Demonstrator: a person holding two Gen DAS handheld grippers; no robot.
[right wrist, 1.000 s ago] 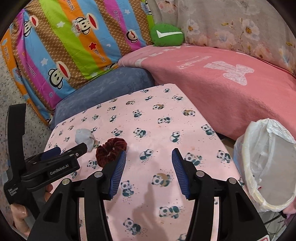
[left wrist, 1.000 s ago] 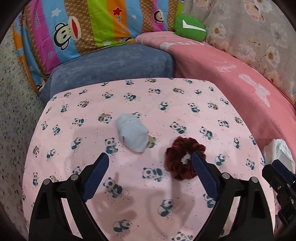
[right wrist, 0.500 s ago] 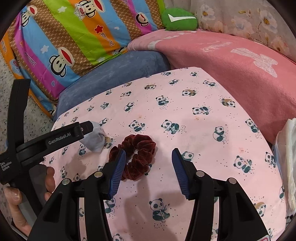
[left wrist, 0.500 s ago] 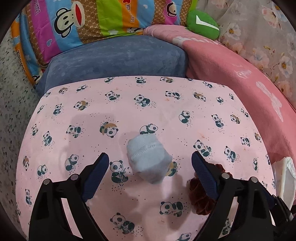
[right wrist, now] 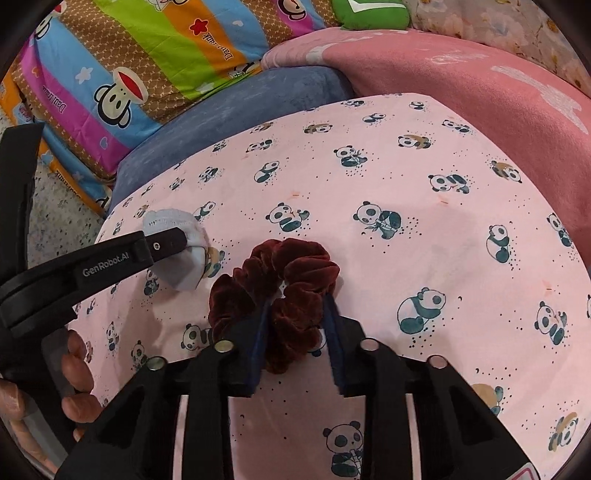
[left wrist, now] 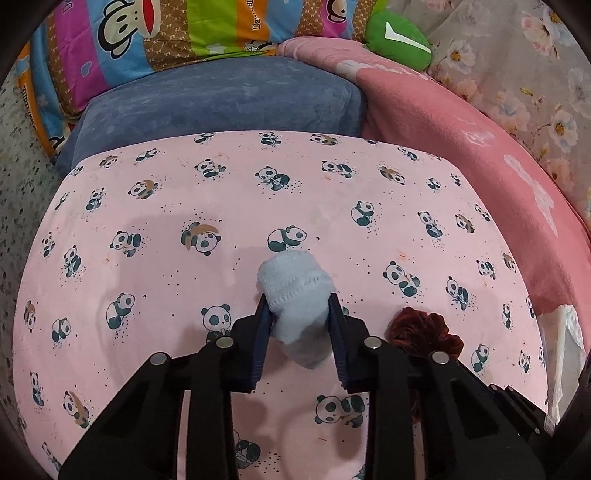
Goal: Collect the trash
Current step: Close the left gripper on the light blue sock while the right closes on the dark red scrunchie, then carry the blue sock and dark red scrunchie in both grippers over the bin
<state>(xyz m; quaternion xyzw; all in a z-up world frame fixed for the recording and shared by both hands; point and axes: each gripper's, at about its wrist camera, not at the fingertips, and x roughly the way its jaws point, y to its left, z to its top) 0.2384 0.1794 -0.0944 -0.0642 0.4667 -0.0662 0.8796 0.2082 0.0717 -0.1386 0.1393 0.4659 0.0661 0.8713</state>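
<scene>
A pale blue rolled sock (left wrist: 297, 295) lies on the pink panda-print table cover (left wrist: 258, 192). My left gripper (left wrist: 298, 306) is shut on the sock, its blue pads pressing both sides. The sock also shows in the right wrist view (right wrist: 181, 243), with the left gripper's finger across it. A dark red velvet scrunchie (right wrist: 280, 280) lies beside the sock. My right gripper (right wrist: 295, 310) is shut on the near part of the scrunchie. The scrunchie also shows in the left wrist view (left wrist: 424, 328), partly hidden behind the left gripper.
A blue cushion (left wrist: 221, 99) and a striped monkey-print pillow (left wrist: 147, 40) lie behind the table. A pink blanket (left wrist: 480, 155) and a green cushion (left wrist: 397, 35) are on the right. A white plastic bag (left wrist: 565, 350) shows at the table's right edge.
Both grippers moved forward and down and closed: the left onto the blue sock, the right onto the red scrunchie. Earlier both were open above the table.
</scene>
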